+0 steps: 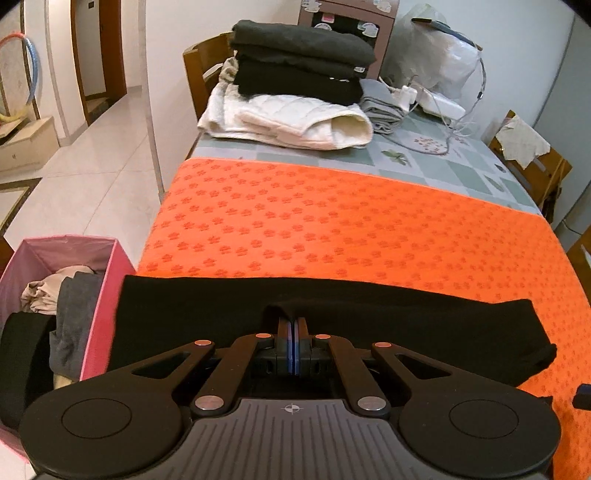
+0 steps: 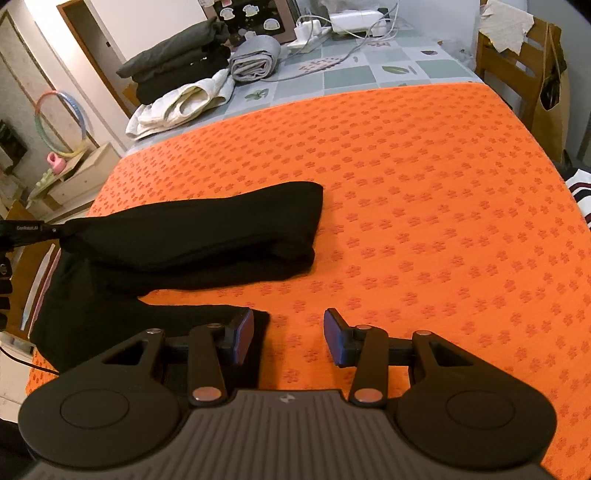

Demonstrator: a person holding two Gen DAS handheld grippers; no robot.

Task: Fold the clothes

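Note:
A black garment (image 1: 369, 325) (image 2: 207, 236) lies along the near edge of the orange patterned cloth (image 1: 332, 229) (image 2: 424, 192) that covers the table. My left gripper (image 1: 293, 325) is shut on a fold of this garment, and the cloth bunches over its fingertips. In the right wrist view the left gripper (image 2: 55, 230) shows at the far left, holding the garment's raised end. My right gripper (image 2: 289, 332) hangs open over the orange cloth, its left finger just at the edge of the garment's lower part, nothing between its pads.
Folded clothes (image 1: 295, 74) (image 2: 177, 70) are stacked at the table's far end, beside a grey roll (image 2: 255, 59) and chargers with cables (image 2: 332, 26). A pink basket of clothes (image 1: 59, 295) stands at the left on the floor. Wooden chairs (image 2: 517, 62) stand around.

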